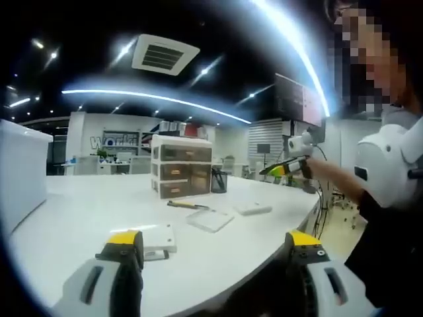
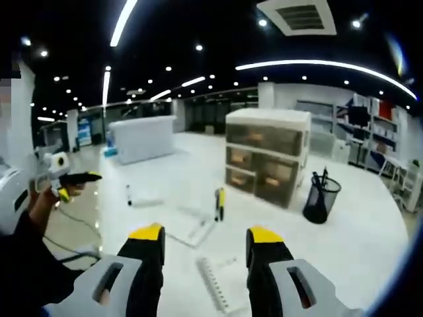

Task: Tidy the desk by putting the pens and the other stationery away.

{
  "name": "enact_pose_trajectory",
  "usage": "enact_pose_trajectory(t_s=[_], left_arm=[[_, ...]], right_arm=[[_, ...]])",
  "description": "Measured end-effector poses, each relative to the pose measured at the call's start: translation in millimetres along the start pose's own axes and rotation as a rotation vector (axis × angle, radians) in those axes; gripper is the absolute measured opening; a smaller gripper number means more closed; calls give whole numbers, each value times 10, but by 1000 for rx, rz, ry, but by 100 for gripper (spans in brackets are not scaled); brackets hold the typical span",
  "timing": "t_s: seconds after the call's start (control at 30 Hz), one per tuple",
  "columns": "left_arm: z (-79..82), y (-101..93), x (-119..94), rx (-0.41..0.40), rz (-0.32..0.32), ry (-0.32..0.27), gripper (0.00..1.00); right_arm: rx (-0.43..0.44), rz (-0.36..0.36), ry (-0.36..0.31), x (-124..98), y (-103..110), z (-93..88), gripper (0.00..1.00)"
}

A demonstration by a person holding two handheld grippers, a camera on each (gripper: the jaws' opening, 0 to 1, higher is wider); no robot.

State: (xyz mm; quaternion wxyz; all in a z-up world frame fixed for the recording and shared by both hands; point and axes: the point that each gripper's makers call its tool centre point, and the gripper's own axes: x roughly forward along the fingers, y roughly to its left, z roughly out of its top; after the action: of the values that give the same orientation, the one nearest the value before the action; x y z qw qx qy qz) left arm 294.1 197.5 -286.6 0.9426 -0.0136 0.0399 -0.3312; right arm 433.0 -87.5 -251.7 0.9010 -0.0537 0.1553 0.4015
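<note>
**Both grippers spread and empty over the white desk**

My left gripper (image 1: 215,254) hangs above the near edge of the desk (image 1: 79,218), jaws wide apart with nothing between them. Just ahead of its left jaw lies a small white box (image 1: 157,239). Farther ahead sit a clear flat case (image 1: 210,219) and a white eraser-like block (image 1: 254,209); a yellow-and-black pen (image 1: 187,205) lies beyond them. Behind the pen stands a drawer unit (image 1: 182,167), with a black mesh pen cup (image 1: 219,180) just to its right. A large white bin (image 1: 23,168) rises to the far left. To the right, the person's sleeve reaches in with my other gripper (image 1: 291,165).

My right gripper (image 2: 206,254) is spread too, holding nothing. Between its jaws, close in, lies a clear ruler (image 2: 213,282). Straight ahead lies the pen (image 2: 219,202), with a clear sheet (image 2: 192,228) to its left and a dark marker (image 2: 129,195) farther left. The drawer unit (image 2: 268,155) stands ahead to the right, the pen cup (image 2: 320,197) beside it holding dark pens. The left gripper (image 2: 66,178) shows off the desk edge at far left. Nothing blocks the way to the pen.
</note>
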Motion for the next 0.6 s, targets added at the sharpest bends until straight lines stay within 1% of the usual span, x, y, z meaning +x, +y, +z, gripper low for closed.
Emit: enact_pose_trajectory(t_s=[0.17, 0.27, 0.47, 0.6], left_arm=[[-12, 26, -9, -3, 2, 1, 87], [-19, 36, -20, -6, -3, -2, 87], [-57, 68, -52, -15, -4, 2, 87], [-47, 89, -74, -15, -3, 2, 87]], right_arm=[[-17, 47, 58, 263, 34, 59, 45], [-36, 61, 94, 474, 14, 85, 42], [-47, 64, 156, 810, -106, 91, 40], [-66, 70, 221, 1012, -147, 45, 40]])
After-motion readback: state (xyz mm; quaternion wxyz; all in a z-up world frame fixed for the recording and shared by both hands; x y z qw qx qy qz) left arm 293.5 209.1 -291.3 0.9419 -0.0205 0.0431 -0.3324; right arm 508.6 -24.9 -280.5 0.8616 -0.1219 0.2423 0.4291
